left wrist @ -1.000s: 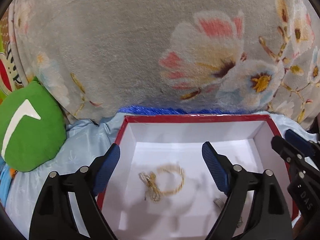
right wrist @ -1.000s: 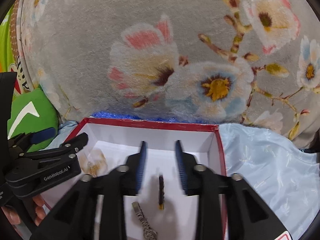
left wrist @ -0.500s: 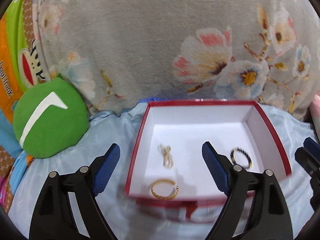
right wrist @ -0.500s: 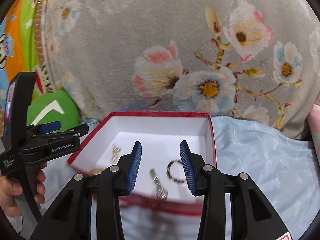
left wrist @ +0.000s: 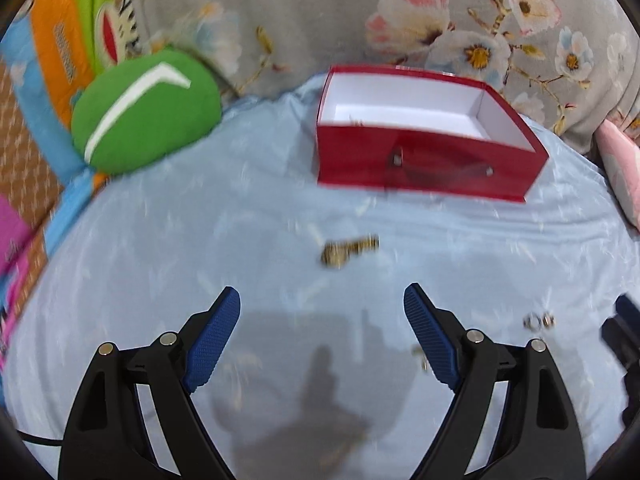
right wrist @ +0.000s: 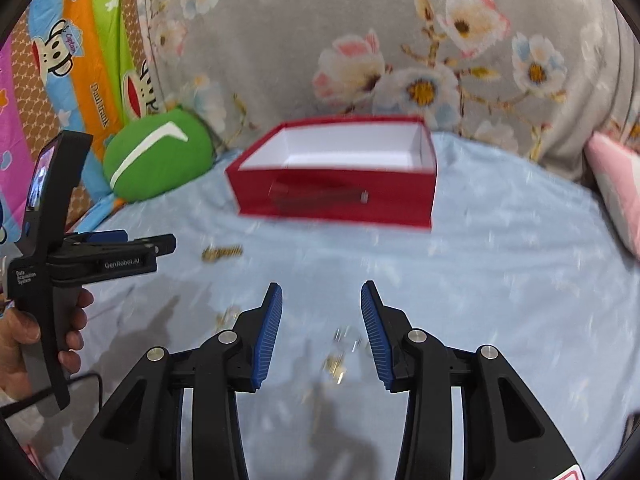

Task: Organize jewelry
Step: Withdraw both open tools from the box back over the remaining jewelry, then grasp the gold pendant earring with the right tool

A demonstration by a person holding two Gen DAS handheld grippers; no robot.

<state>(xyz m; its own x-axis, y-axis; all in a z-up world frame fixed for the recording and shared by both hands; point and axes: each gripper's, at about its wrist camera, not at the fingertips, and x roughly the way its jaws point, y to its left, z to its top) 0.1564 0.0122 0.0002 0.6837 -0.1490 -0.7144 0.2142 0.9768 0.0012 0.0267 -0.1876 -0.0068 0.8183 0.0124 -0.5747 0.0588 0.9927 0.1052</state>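
Both grippers hang above a light blue bedsheet [left wrist: 160,240] and both are empty. The left gripper [left wrist: 322,300] has its blue-padded jaws spread wide. The right gripper [right wrist: 322,300] has its jaws parted less, at a middle width, with nothing between the pads.

The red box [left wrist: 424,168] with a white inside stands open on the sheet, well ahead of both grippers and close to the grey floral blanket [left wrist: 320,12] behind it. A dark handle is on its front wall. What lies inside the box cannot be told from here, because the near wall hides the floor.

Several jewelry pieces lie on the sheet outside the box. A gold chain piece [left wrist: 348,250] lies between the box and the left gripper, apart from both. Small silver rings [left wrist: 539,321] lie to the right of the left gripper's right finger. In the right wrist view, blurred small gold and silver pieces [right wrist: 338,364] lie just under the right gripper, between its fingers.

A green cushion [left wrist: 144,112] rests at the left of the sheet, beside a colourful cartoon blanket [right wrist: 72,60].
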